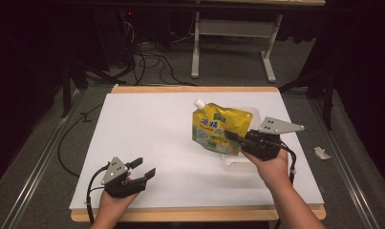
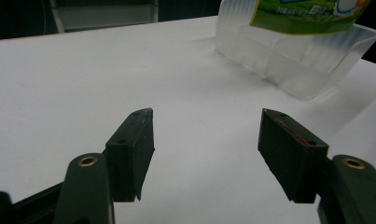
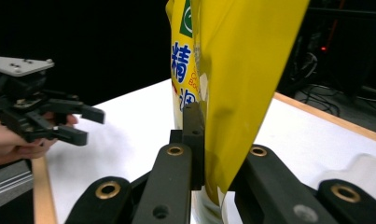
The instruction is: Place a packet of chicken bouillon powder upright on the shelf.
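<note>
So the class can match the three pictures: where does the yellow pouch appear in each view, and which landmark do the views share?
High view: yellow pouch, right of centre, in the right gripper.
Left gripper view: its lower edge, top right, above the clear tub.
Right gripper view: centre, clamped between the jaws.
Shared landmark: the white tabletop.

Blue Chinese characters run down the yellow pouch point(image 3: 232, 70), "精" readable just above the right gripper point(image 3: 211, 140). Smaller print's too blurred.

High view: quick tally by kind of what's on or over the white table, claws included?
Pouch, yellow, held in the right claw: 1
Clear tub: 1
Claws, left and right: 2
Total: 4
</note>
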### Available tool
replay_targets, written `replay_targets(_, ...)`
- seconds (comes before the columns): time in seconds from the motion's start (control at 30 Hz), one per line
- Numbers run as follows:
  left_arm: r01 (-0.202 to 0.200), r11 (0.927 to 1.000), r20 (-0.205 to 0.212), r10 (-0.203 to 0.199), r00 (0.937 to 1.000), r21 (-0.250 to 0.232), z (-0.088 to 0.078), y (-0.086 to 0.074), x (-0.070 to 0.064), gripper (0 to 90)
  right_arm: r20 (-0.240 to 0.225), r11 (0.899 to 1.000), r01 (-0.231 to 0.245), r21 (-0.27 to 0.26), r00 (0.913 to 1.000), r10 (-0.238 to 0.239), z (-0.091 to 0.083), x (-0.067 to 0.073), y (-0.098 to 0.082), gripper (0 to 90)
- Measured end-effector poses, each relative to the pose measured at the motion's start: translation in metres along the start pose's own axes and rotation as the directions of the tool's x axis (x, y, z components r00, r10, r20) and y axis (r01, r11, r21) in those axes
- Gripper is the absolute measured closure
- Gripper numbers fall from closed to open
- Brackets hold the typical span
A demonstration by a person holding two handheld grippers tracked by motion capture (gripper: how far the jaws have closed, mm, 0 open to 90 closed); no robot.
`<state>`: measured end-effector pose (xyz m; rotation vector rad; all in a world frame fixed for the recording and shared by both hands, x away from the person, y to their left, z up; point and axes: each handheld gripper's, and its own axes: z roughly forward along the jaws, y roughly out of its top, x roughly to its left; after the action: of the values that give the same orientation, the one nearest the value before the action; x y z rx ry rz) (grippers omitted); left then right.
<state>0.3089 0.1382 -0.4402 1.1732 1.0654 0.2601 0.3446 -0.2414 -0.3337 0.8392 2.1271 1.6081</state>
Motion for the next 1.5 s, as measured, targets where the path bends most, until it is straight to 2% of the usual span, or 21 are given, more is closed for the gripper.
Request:
replay_targets(0.07,0.000,1.0000,0.001,0.000,1.0000,0.000,0.000,0.000,0.000,36.6,0.008,1.000,-0.003,0.000,1.0000,0.003,-0.002,-0.003,0.000,86.9)
replay_targets(0.33,0.004,1.0000,0.001,-0.004,1.0000,-0.003,0.000,-0.001,0.000,36.5,0.082,1.000,-0.027,-0.004,0.9963,0.027,-0.018,-0.033,-0.001,87.0)
replay_targets(0.73,-0.005,1.0000,0.003,0.005,1.0000,0.005,0.000,-0.003,-0.001,36.3,0.133,0.999,-0.041,-0.001,0.9903,0.041,-0.027,-0.059,-0.007,86.9)
replay_targets(1.03,-0.006,1.0000,0.003,0.006,1.0000,0.007,0.000,-0.003,0.000,36.4,0.161,0.998,-0.058,0.001,0.9853,0.057,-0.030,-0.075,-0.012,87.0)
replay_targets(1.5,-0.005,0.9999,0.001,0.005,1.0000,0.014,0.000,-0.004,0.000,36.5,0.173,0.998,-0.064,0.002,0.9828,0.063,-0.028,-0.089,-0.015,87.0)
